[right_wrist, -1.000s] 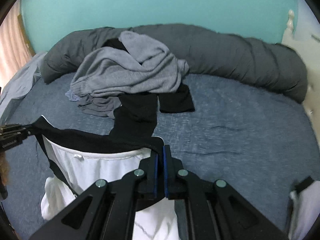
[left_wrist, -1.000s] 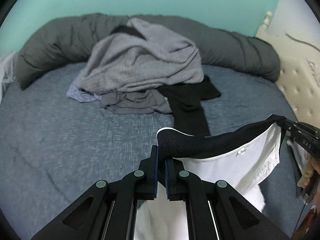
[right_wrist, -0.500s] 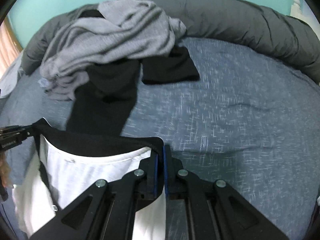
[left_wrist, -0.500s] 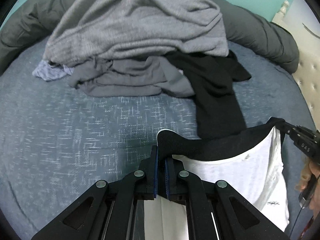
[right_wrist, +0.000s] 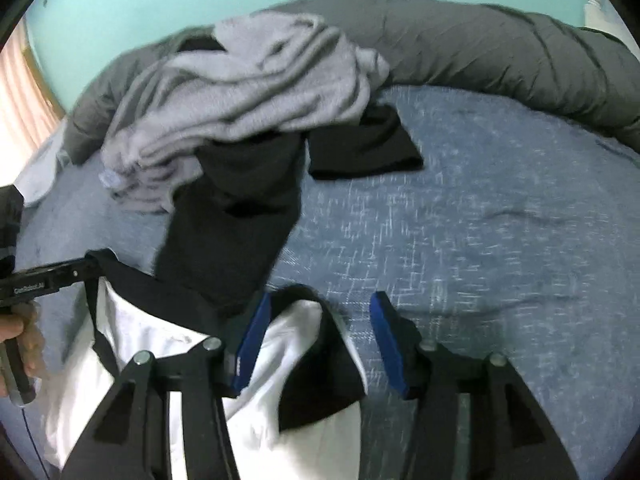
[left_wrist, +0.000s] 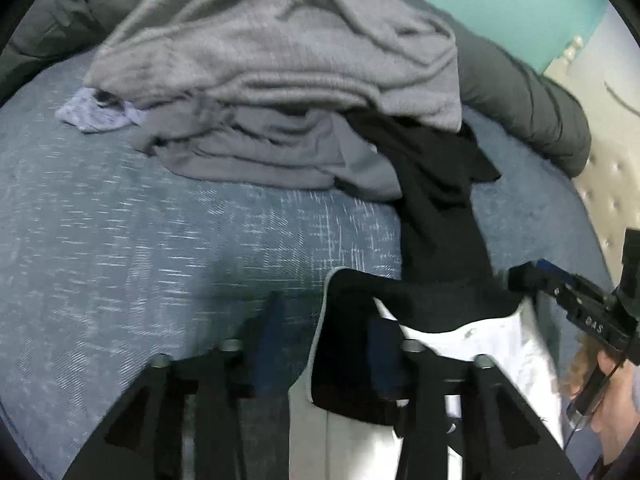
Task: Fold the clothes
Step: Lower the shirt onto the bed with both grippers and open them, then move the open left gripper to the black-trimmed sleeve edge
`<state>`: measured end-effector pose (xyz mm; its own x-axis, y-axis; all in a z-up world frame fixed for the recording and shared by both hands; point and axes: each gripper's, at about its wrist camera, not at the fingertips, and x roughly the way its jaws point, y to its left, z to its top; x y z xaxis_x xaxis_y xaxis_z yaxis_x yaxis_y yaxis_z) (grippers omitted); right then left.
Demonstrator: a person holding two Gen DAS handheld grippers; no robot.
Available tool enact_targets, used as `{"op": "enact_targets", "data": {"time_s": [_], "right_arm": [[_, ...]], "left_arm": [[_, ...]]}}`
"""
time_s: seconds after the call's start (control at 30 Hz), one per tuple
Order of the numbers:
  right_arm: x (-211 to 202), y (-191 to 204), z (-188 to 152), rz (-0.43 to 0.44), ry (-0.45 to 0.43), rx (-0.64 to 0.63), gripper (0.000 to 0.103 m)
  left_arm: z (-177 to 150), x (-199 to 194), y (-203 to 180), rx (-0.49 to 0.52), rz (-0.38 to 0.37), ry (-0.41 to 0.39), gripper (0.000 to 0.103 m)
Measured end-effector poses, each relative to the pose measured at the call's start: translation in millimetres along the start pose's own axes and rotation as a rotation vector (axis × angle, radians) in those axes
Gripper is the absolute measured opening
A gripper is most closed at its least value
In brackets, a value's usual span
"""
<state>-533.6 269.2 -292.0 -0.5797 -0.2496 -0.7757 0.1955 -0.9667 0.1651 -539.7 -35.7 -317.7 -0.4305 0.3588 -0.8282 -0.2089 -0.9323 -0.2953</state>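
A white garment [left_wrist: 488, 344] with a black band [left_wrist: 420, 296] lies stretched across the blue bed sheet [left_wrist: 120, 240]. My left gripper [left_wrist: 326, 320] has its jaws opening, and the band's left end lies loose between them without being pinched. My right gripper [right_wrist: 320, 304] is opening too, its blue pads [right_wrist: 252, 344] wide apart around the garment's [right_wrist: 152, 332] right corner. Each view shows the other gripper at the band's far end: the right gripper [left_wrist: 580, 308], and the left gripper [right_wrist: 48, 280] with a hand on it.
A pile of clothes lies farther back: a grey sweater [left_wrist: 280, 40] on top, and a black garment [left_wrist: 436, 208] trailing toward the band. A rolled dark grey duvet [right_wrist: 500, 48] lines the back against a teal wall. A cream tufted headboard [left_wrist: 612, 184] stands to the right.
Both grippers were shut on the black band and came down toward the bed. Now their jaws have parted and the band rests loose on the sheet.
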Motion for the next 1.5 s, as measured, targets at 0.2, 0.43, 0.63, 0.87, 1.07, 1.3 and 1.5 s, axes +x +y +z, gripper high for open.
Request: {"op": "enact_targets", "data": {"time_s": [0.2,0.43,0.63,0.87,1.07,1.3,1.5], "right_arm": [[-60,-10,-9,0.057,-0.132,0.137,0.054],[-110,21,-85,0.178,-0.139,0.190,0.055],[-149,30,-175,0.263,-0.130,0.291,0.055],[-166,16,-243,0.192,-0.121,0.387,0.055],[-173,23,-255,0.192,-0.145,0.364,0.055],[-172,29,-258,0.223,-0.133,0.328,0.055],[-173,28,-258,0.228,-0.130,0.344,0.055]], "left_arm": [[-8,-42,8,-0.010,-0.017,-0.024,0.064],[-22,-48,9,-0.007,0.004,0.051,0.076],[-44,-73,4,-0.031,-0.059,0.012,0.076],[-118,-111,24,0.015,-0.047,0.008,0.076],[-176,-129,51,-0.060,-0.039,-0.023,0.076],[-225,-143,65,-0.175,-0.086,-0.064,0.076],[-265,-150,68,-0.242,-0.158,-0.102,0.076]]}}
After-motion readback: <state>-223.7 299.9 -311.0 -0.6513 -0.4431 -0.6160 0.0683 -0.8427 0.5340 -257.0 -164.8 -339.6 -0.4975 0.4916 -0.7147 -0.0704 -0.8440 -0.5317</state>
